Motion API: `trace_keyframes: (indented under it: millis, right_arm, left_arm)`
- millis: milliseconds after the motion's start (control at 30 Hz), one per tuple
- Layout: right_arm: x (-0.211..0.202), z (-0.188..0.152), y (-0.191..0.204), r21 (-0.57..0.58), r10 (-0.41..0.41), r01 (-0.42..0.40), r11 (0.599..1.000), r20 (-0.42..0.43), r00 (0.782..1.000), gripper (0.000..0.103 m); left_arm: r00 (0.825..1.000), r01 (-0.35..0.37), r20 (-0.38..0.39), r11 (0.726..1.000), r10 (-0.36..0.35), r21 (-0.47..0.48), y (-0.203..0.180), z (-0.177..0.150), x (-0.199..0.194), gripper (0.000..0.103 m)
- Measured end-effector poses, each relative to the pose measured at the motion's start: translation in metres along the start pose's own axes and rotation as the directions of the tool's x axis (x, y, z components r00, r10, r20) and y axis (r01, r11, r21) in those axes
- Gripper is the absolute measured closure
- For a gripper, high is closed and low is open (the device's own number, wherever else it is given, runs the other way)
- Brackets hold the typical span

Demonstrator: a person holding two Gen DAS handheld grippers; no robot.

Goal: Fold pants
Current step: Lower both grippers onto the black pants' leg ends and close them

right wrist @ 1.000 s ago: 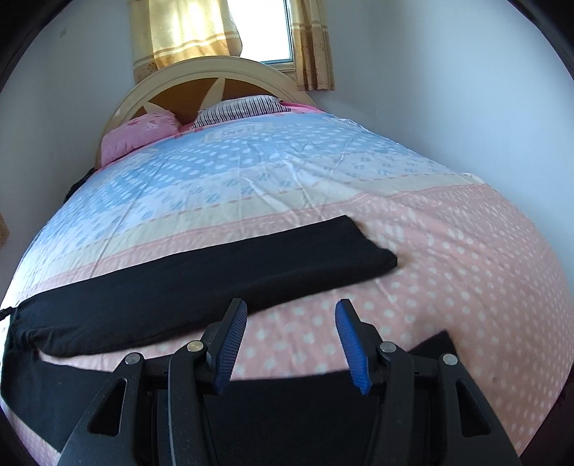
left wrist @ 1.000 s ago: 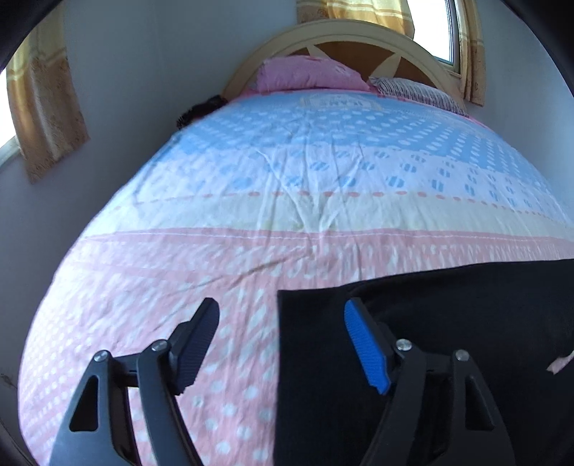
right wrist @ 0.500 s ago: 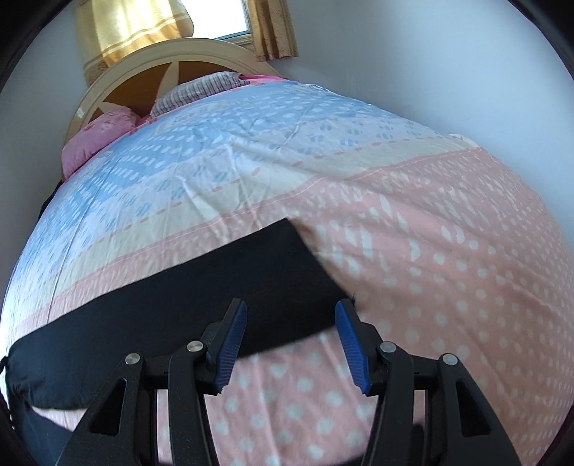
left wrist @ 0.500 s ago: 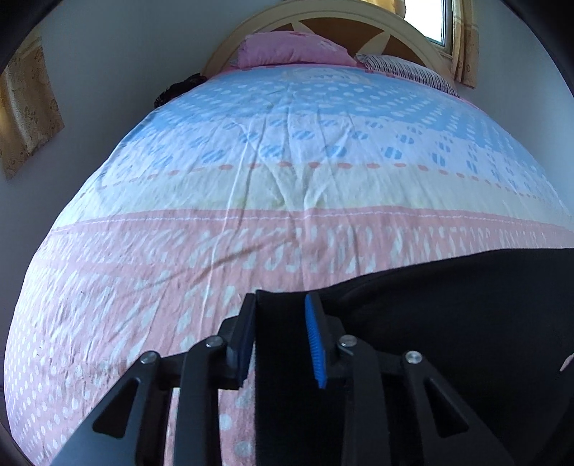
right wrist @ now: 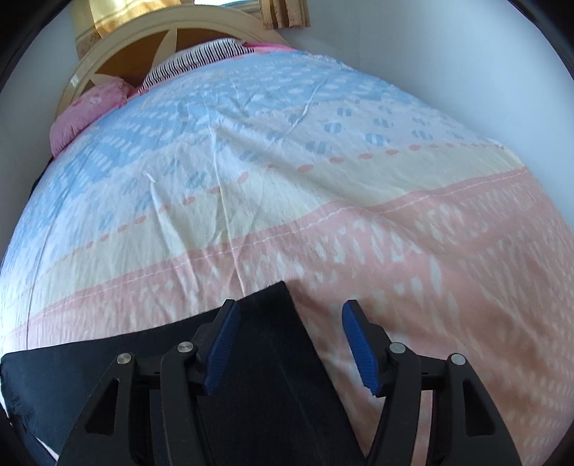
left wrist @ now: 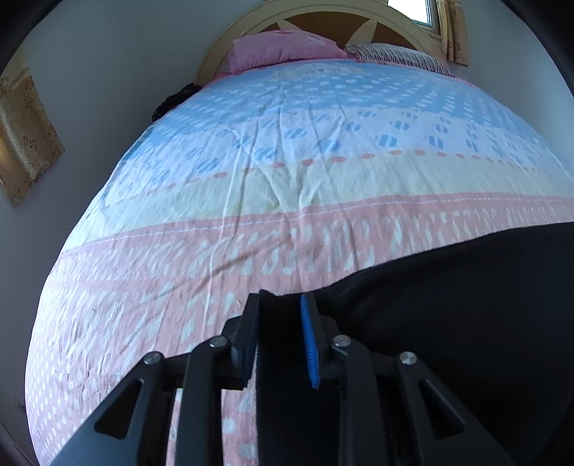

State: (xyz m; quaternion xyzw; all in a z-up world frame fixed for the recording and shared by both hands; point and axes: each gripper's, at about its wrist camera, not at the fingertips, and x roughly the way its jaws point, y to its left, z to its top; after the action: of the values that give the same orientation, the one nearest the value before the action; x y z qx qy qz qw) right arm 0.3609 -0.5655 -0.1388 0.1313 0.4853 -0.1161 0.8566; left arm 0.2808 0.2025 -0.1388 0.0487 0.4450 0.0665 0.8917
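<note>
Black pants point(left wrist: 448, 322) lie spread across the pink, dotted foot end of a bed point(left wrist: 287, 179) whose cover runs from pink through a pale yellow band to blue near the arched wooden headboard point(left wrist: 358, 21). The left tool point(left wrist: 280, 333), its jaws having just been closing, pinches a corner of the dark fabric, which is bunched up between the blue ribbed pad and the black pad on the other side. In the right wrist view the right tool point(right wrist: 287, 344) stands with its jaws apart, having just been opening a little further; a pointed corner of the pants point(right wrist: 272, 358) lies between and beneath its blue pads, which do not press on the cloth, and the garment stretches off to the left edge of that view. A pink pillow point(left wrist: 283, 48) and a striped pillow point(left wrist: 398, 57) rest side by side against the headboard, with yellow curtains point(right wrist: 107, 18) hanging at the window above.
</note>
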Motion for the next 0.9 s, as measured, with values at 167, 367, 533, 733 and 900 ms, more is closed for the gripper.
trace_keyframes:
  millis: [167,367,533,733,900]
  right_arm:
    - [0.007,0.003,0.007,-0.002,0.076,-0.076,0.997,-0.008,0.997,0.061]
    - [-0.015,-0.006,0.013,-0.028,0.100,-0.099,0.995,0.040,0.994,0.096]
    - [-0.059,-0.016,0.010,-0.058,0.114,-0.106,0.993,0.157,0.981,0.097]
    - [-0.115,-0.040,-0.006,-0.056,0.161,-0.151,0.987,0.276,0.948,0.098]
    - [-0.147,-0.073,-0.028,-0.028,0.168,-0.168,0.985,0.335,0.927,0.098]
  left_arm:
    - [0.996,0.090,-0.009,0.993,-0.091,-0.080,0.016,-0.001,0.002,0.079]
    - [0.985,0.170,0.012,0.976,-0.170,-0.135,0.028,-0.001,-0.004,0.092]
    - [0.977,0.207,0.092,0.962,-0.193,-0.177,0.036,0.002,-0.028,0.092]
    - [0.956,0.253,0.202,0.949,-0.215,-0.186,0.043,0.000,-0.063,0.092]
    - [0.923,0.311,0.297,0.931,-0.247,-0.191,0.051,-0.019,-0.097,0.093]
